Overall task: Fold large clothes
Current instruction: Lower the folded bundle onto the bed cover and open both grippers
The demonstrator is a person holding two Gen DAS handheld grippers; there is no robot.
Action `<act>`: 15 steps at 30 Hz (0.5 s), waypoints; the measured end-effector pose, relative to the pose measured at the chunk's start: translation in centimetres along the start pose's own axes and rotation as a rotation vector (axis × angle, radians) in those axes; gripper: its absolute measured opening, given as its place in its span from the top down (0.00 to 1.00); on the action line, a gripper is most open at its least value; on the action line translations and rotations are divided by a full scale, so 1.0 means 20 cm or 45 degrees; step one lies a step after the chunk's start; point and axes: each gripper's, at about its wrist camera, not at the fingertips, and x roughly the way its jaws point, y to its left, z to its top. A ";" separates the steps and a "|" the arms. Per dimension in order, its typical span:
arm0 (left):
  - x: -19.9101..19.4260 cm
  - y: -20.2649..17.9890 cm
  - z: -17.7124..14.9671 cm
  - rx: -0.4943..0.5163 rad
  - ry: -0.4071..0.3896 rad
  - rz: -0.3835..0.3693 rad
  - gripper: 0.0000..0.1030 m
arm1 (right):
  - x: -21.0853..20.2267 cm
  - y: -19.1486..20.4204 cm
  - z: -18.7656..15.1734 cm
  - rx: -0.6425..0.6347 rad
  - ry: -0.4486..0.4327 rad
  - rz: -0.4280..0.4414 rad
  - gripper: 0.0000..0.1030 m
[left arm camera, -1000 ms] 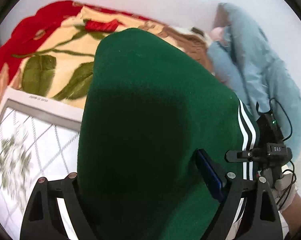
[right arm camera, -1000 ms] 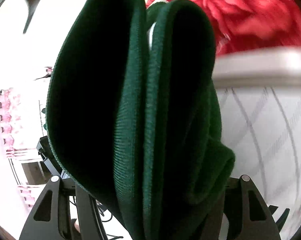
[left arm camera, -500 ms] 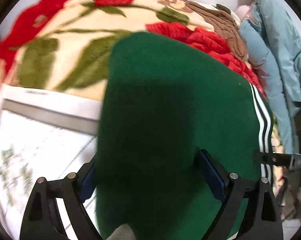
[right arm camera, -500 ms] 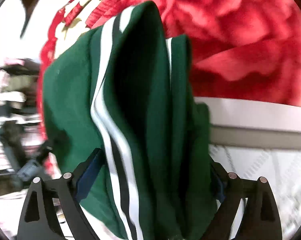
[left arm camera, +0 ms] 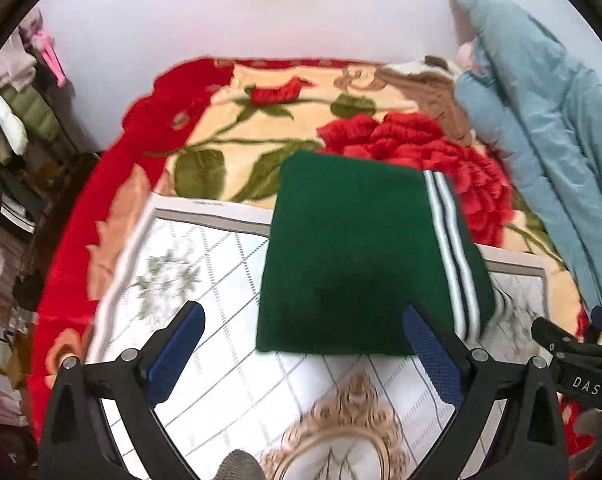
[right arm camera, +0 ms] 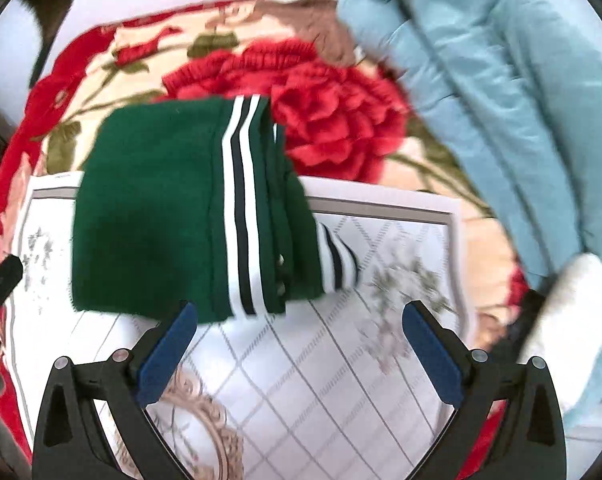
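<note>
A folded dark green garment (left arm camera: 353, 256) with white and black stripes lies on a white patterned cloth (left arm camera: 205, 280), its far edge over the rose blanket. It also shows in the right wrist view (right arm camera: 153, 216), with a striped cuff (right arm camera: 337, 260) sticking out at its right side. My left gripper (left arm camera: 305, 344) is open and empty, just in front of the garment's near edge. My right gripper (right arm camera: 301, 340) is open and empty, in front of the garment's right near corner. The right gripper's body (left arm camera: 577, 364) shows at the right edge of the left wrist view.
A red and cream rose blanket (left arm camera: 261, 120) covers the bed. A light blue padded jacket (left arm camera: 541, 120) lies along the right side, also in the right wrist view (right arm camera: 501, 80). A brown garment (left arm camera: 425, 84) sits at the back. Clutter and hanging clothes (left arm camera: 17, 112) stand at the left.
Both grippers have let go of the green garment and drawn back toward me. The garment, held up in both grippers before, now lies folded flat on the white cloth.
</note>
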 end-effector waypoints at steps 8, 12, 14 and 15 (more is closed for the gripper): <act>-0.72 0.00 -0.07 0.015 -0.121 -0.024 0.02 | -0.93 -0.16 -0.42 0.068 -0.164 -0.057 0.00; -1.09 0.02 -0.14 0.008 -0.190 -0.036 0.02 | -1.38 -0.23 -0.60 0.093 -0.253 -0.066 0.00; -1.28 0.03 -0.18 0.002 -0.215 -0.047 0.02 | -1.58 -0.29 -0.69 0.103 -0.289 -0.064 0.00; -1.34 0.04 -0.20 0.006 -0.225 -0.055 0.02 | -1.71 -0.32 -0.75 0.109 -0.315 -0.050 0.00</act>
